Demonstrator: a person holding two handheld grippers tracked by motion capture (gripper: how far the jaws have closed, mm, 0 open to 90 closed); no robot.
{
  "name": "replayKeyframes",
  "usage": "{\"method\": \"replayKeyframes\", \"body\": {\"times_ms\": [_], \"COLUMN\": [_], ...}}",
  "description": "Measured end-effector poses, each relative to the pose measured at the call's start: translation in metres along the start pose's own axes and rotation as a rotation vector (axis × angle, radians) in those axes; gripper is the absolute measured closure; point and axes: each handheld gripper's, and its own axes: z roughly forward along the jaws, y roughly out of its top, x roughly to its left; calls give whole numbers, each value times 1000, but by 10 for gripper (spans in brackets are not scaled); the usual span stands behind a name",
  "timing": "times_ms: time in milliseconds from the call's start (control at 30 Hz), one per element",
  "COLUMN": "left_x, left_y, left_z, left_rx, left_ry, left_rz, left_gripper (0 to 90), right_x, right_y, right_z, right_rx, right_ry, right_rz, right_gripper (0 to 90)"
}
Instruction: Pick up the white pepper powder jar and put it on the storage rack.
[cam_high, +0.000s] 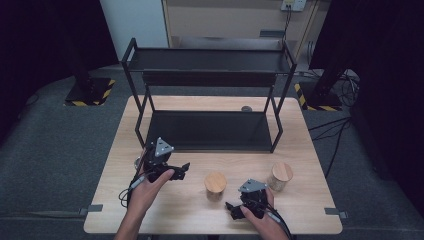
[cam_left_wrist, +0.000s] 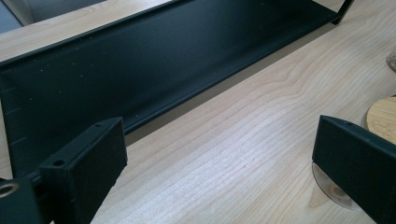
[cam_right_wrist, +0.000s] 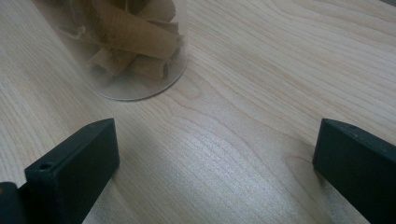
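Two clear jars with round bamboo lids stand on the wooden table: one near the middle front, one further right. My left gripper is open and lies left of the middle jar, jaws pointing right. In the left gripper view its jaws are spread over bare wood, with the jar's lid behind the right jaw. My right gripper is open just below and right of the middle jar. Its own view has the gripper empty, with a jar of brown rolled pieces ahead at the upper left.
A black two-tier metal rack stands on the far half of the table; its lower tray lies just beyond my left gripper. A small grey object sits behind the rack. The table's front edge is near both hands.
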Motion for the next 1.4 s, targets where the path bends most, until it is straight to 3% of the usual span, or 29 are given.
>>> {"method": "replayKeyframes", "body": {"times_ms": [567, 1400], "left_x": [16, 52], "left_y": [1, -10], "left_z": [-6, -16], "left_rx": [-13, -32], "left_ry": [14, 42], "left_rz": [-9, -38], "left_gripper": [18, 16], "right_x": [0, 0], "right_y": [0, 0], "right_z": [0, 0], "right_rx": [0, 0], "right_ry": [0, 0], "right_rz": [0, 1], "right_gripper": [3, 4]}}
